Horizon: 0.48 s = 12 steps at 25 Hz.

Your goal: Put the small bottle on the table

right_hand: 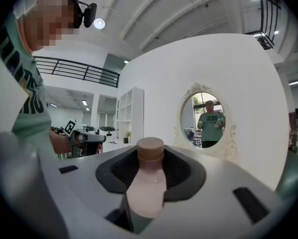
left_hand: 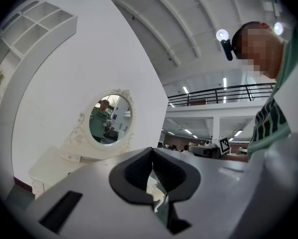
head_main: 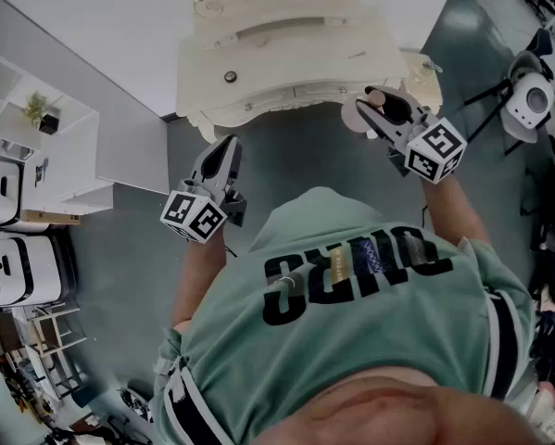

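Left tool (left_hand: 152, 151): pressed together, nothing between its pads, held low in front of the person's shirt (head_main: 351, 295). Right tool (right_hand: 151, 154): pinching the small bottle (right_hand: 146, 188) by its pale body, brown cap pointing away. The bottle is in the air at the cream tabletop's (head_main: 286, 54) front edge, toward its right corner. An oval mirror (right_hand: 205, 116) stands beyond.

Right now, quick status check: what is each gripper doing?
Left gripper: jaws closed, nothing between them.
Right gripper: closed on the small bottle, cap end pointing out past the jaws.
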Each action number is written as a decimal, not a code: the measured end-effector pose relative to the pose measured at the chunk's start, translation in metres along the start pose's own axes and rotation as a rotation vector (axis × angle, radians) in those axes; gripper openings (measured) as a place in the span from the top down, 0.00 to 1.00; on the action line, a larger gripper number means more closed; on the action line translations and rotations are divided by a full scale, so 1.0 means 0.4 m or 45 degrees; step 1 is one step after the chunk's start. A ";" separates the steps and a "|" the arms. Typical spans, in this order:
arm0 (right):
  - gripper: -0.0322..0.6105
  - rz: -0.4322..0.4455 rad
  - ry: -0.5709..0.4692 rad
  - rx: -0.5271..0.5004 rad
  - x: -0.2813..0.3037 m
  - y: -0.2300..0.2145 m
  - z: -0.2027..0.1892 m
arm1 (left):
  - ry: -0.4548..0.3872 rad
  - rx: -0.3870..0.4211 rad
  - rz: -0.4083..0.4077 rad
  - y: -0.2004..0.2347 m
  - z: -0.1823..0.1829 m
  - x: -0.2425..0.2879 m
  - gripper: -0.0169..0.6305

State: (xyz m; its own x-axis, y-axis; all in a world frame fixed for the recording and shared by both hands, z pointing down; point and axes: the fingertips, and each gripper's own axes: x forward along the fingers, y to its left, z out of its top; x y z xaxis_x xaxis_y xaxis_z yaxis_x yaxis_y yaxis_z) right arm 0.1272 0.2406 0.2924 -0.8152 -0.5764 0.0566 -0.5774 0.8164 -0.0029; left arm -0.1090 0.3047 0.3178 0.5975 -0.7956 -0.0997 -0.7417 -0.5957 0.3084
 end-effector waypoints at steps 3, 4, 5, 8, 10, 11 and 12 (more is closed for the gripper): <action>0.76 0.002 0.002 0.003 0.002 0.001 0.003 | -0.001 -0.007 0.003 -0.001 0.000 0.000 0.96; 0.76 0.001 0.004 0.003 0.003 0.002 0.005 | 0.000 -0.008 0.004 -0.001 0.000 0.001 0.96; 0.76 0.001 0.004 0.003 0.003 0.002 0.006 | 0.002 -0.008 0.004 -0.001 -0.002 0.002 0.96; 0.76 0.005 0.001 -0.002 0.005 -0.003 0.007 | 0.005 -0.007 0.000 0.004 -0.006 0.006 0.96; 0.76 0.006 0.000 -0.002 0.006 -0.007 0.008 | 0.006 -0.011 0.000 0.004 -0.007 0.011 0.96; 0.76 0.007 -0.001 -0.002 0.007 -0.009 0.007 | 0.006 -0.014 0.000 0.004 -0.007 0.013 0.96; 0.76 0.008 -0.001 -0.003 0.007 -0.011 0.005 | 0.007 -0.017 0.001 0.005 -0.007 0.015 0.96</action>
State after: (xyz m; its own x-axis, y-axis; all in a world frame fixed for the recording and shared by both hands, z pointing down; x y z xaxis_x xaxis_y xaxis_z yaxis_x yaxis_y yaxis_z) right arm 0.1274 0.2353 0.2906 -0.8188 -0.5714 0.0556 -0.5723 0.8200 -0.0012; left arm -0.1061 0.2991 0.3203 0.5986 -0.7955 -0.0943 -0.7380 -0.5934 0.3213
